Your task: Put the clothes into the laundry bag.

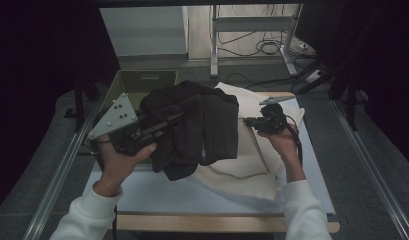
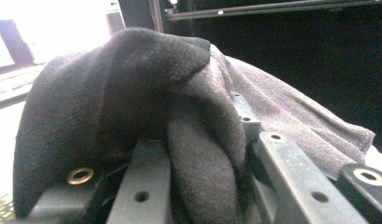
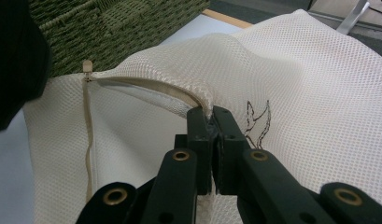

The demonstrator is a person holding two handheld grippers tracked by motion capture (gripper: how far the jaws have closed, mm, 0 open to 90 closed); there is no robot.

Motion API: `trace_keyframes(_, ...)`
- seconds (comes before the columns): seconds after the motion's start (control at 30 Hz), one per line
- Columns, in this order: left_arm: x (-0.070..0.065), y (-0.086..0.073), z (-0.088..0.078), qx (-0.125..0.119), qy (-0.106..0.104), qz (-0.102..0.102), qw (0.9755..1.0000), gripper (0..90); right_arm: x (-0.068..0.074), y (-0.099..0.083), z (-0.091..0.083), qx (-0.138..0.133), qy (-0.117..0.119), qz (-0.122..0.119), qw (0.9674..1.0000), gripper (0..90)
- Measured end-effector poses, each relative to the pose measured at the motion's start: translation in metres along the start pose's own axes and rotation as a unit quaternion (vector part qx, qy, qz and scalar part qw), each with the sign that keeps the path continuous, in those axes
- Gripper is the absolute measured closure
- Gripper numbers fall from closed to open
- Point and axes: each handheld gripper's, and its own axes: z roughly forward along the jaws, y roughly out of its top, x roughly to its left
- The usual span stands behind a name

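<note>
Bunching between the left gripper (image 2: 202, 154) jaws, a black garment (image 2: 132, 107).

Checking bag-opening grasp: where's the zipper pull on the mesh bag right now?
In the right gripper view the zipper pull sits upper left at the mesh bag's corner, beside the green wicker basket, left of the right claw pinching the opening's edge.

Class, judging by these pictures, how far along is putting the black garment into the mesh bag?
Done: the mesh bag is unzipped, and the right gripper is shut on its opening's edge, lifting it. In hand: the left gripper is shut on the black garment, holding it above the bag. Left: getting the garment inside and zipping up.
</note>
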Motion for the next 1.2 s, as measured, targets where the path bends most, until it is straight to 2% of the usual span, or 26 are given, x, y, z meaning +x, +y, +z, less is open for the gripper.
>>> trace_keyframes(0.1,-0.003,-0.006,0.006,0.009,-0.006,-0.006,0.9999,74.3,0.000,0.000,0.000,0.000,0.000,0.002,1.0000,87.1)
trace_keyframes(0.23,-0.011,-0.013,0.011,0.014,-0.014,-0.003,0.9998,74.4,-0.001,0.000,0.000,0.000,0.000,0.003,1.0000,87.1)
trace_keyframes(0.53,-0.023,-0.024,0.014,0.022,-0.042,-0.009,0.9988,74.3,-0.001,0.000,0.000,-0.005,-0.005,0.006,1.0000,87.1)
trace_keyframes(0.83,-0.029,-0.037,0.024,0.037,-0.057,-0.020,0.9975,74.3,0.000,0.002,0.011,0.002,-0.002,0.002,1.0000,87.2)
trace_keyframes(1.2,-0.035,-0.059,0.046,0.069,-0.074,-0.037,0.9941,74.3,0.000,0.005,0.015,-0.004,0.003,0.003,1.0000,87.2)
